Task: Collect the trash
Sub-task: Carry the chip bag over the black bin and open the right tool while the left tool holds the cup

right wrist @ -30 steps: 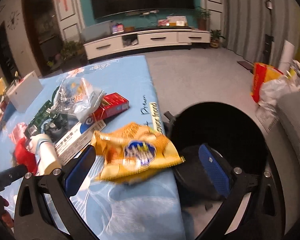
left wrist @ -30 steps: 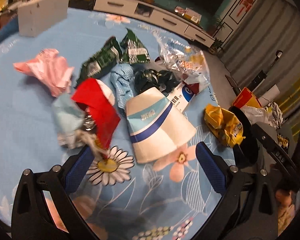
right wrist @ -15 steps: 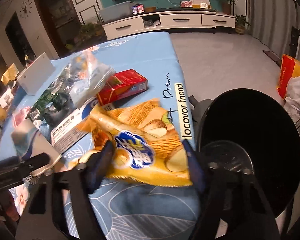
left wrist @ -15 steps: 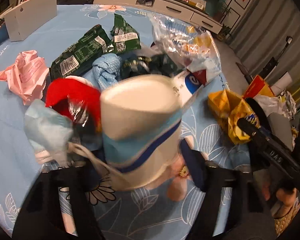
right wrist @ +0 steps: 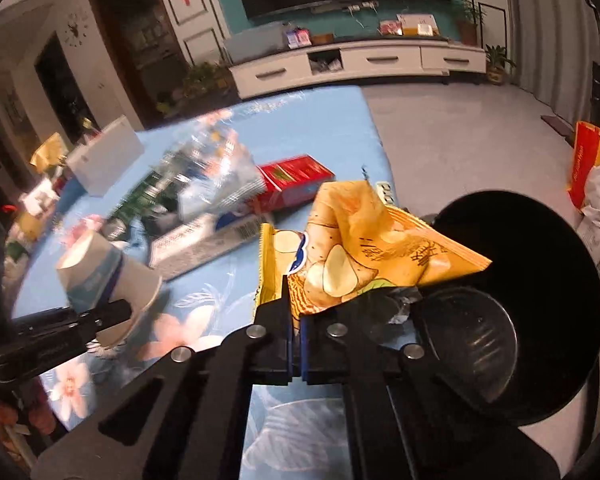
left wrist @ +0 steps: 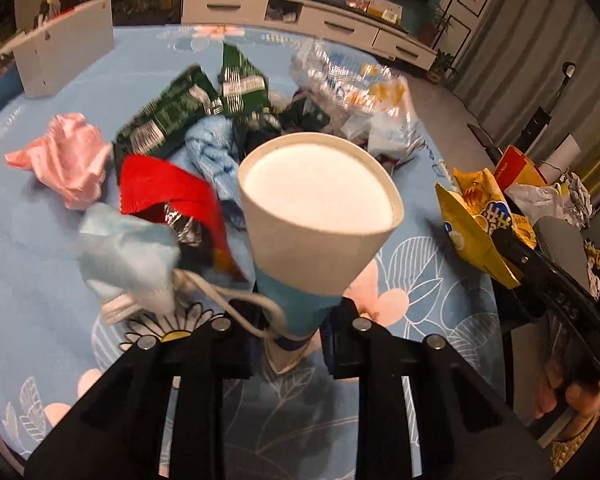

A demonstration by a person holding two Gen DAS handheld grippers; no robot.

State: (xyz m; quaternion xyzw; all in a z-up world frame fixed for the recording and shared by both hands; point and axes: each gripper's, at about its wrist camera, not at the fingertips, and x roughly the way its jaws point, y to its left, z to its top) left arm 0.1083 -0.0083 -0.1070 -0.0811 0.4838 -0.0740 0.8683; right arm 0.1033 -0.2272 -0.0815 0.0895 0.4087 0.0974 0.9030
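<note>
A white paper cup (left wrist: 316, 208) with a blue band lies on its side, bottom toward the camera, its rim squashed between the jaws of my left gripper (left wrist: 290, 336). The jaws are closing and the pads press on the cup. The right wrist view shows the cup (right wrist: 100, 268) too, at the left. My right gripper (right wrist: 296, 320) is shut on the edge of a yellow chip bag (right wrist: 360, 248), which stands up off the table beside the black bin (right wrist: 540, 248). The bag (left wrist: 472, 232) also shows at the right of the left wrist view.
On the blue floral tablecloth (left wrist: 40, 280) lie a light blue face mask (left wrist: 128, 256) whose loop trails to the left jaws, a red wrapper (left wrist: 164, 188), pink paper (left wrist: 68, 160), green wrappers (left wrist: 172, 112), a clear plastic bag (left wrist: 352, 80), a red box (right wrist: 296, 180) and a white box (left wrist: 64, 56).
Both grippers went from open to shut. The left closed on the cup's rim and tipped its bottom up toward the camera. The right pinched the chip bag and raised it off the cloth.
</note>
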